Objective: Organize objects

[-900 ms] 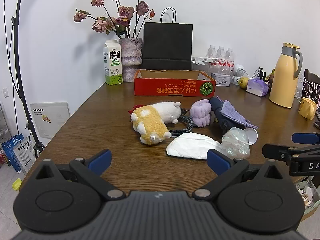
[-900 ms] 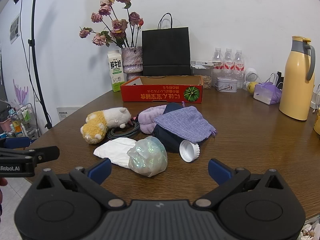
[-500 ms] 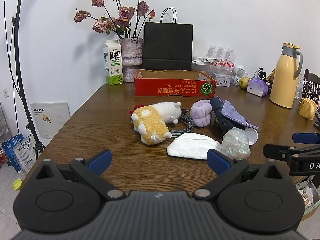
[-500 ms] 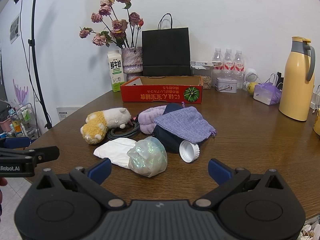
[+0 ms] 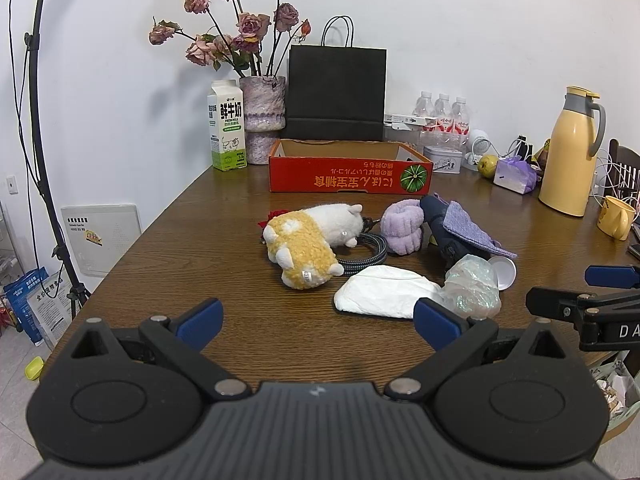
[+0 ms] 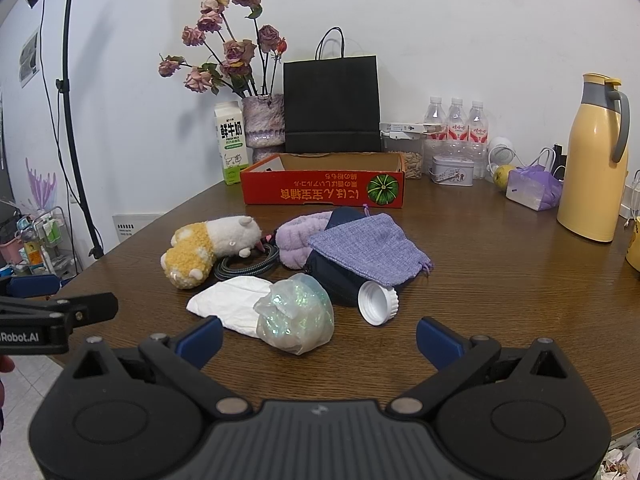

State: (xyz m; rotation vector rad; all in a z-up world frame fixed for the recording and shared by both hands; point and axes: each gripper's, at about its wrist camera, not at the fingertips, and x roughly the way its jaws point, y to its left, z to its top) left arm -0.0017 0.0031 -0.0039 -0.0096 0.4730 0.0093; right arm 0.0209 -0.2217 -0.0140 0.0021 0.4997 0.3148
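Nothing shifted since the earlier frames: both claws parked in the same spot, clutter unmoved.

Seen at lower centre of the left wrist view: left claw, spread wide and empty, short of the near edge of the brown surface, likely paused before a first pick. Just above and left of centre, plush toy lying on its side over a coiled braided cable, most of the coil hidden under it. Below right of that, white folded cloth, its right end covered by the claw's blue pad. Further right, crumpled iridescent bag, purple scrunchie and lilac pouch draped over a dark item, too covered to identify. Heaped at mid-surface, probably as one pile awaiting sorting. Behind, at upper centre, red cardboard tray, open and facing the heap, the likely destination; interior mostly out of sight behind its front wall.

In the right wrist view, lower centre: right claw, also spread wide, gripping nothing, just short of the bag. White bottle cap on its side beside the dark item. At far left edge, a sliver of fingers, cut off.
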